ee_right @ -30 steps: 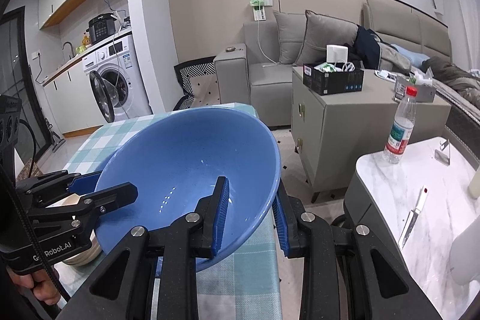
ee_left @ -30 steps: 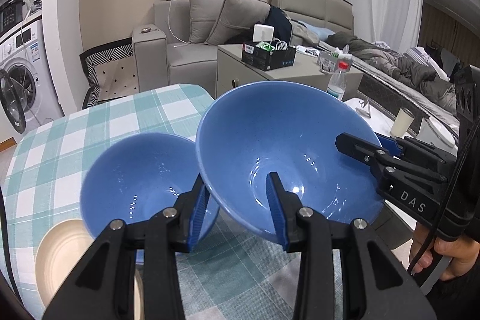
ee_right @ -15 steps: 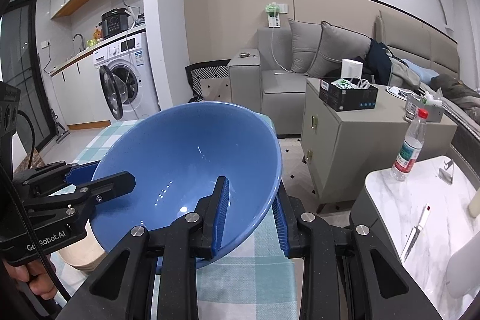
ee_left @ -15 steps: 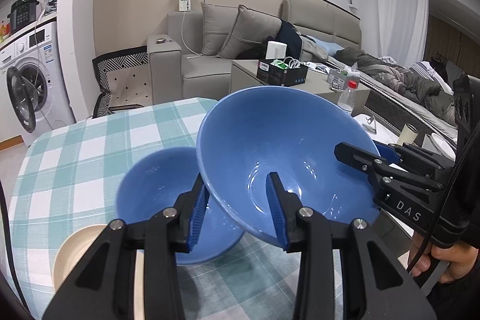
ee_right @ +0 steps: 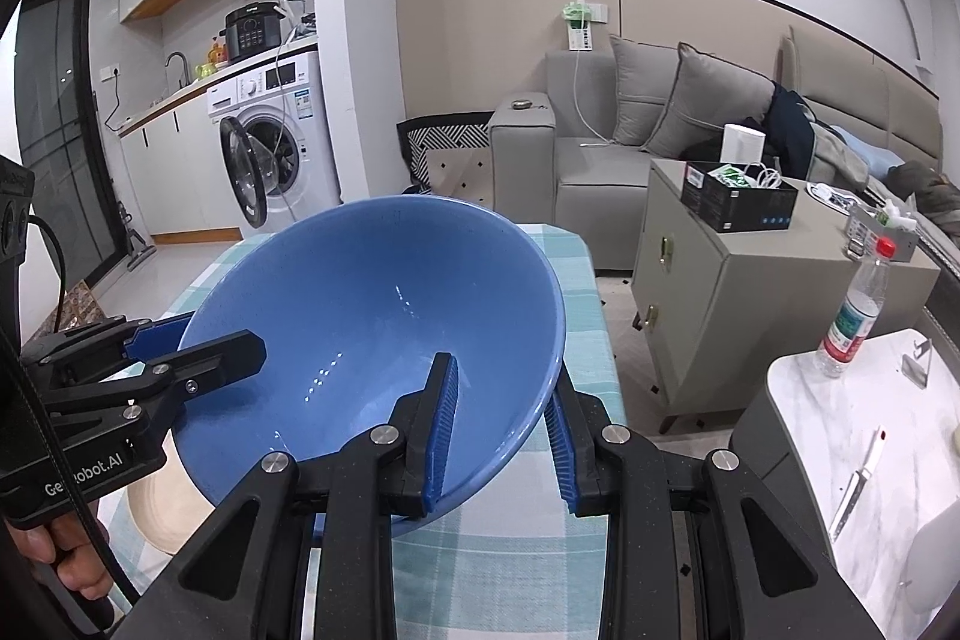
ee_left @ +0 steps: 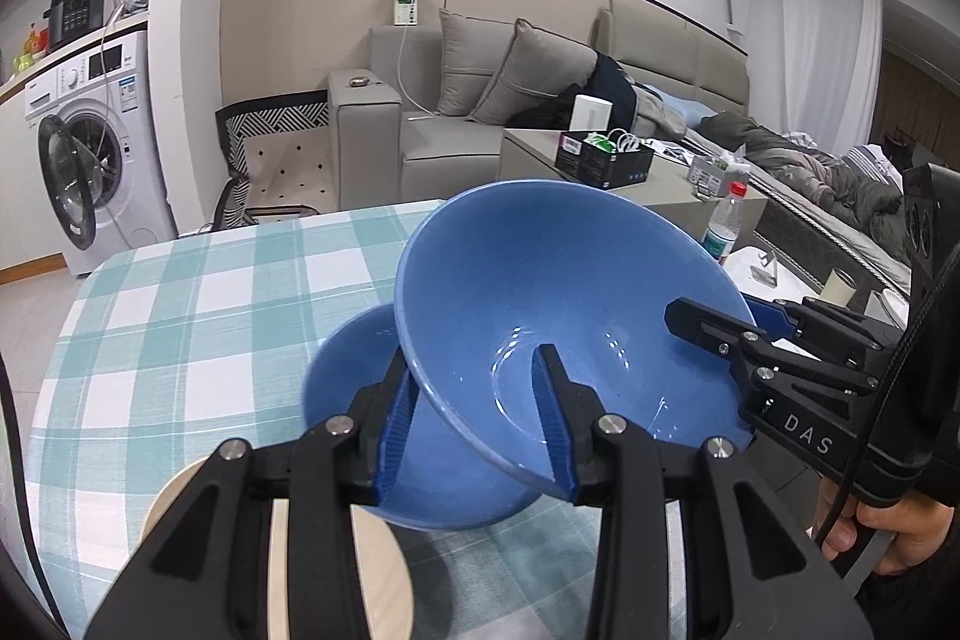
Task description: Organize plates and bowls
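A: Large blue bowl (ee_left: 558,316) is held in the air, tilted, above the bench (ee_left: 180,304), overlapping the smaller blue bowl (ee_left: 360,370) that sits on the cloth.

B: Grip?

A: Left tongs (ee_left: 477,424) pinch the near rim, one finger inside, one outside. Right tongs (ee_right: 501,430) pinch the opposite rim likewise. Judgement: a two-sided hold steadies a wide bowl.

B: Why there?

A: Likely for stacking. Beige plate (ee_left: 336,568) lies just beside the smaller bowl.
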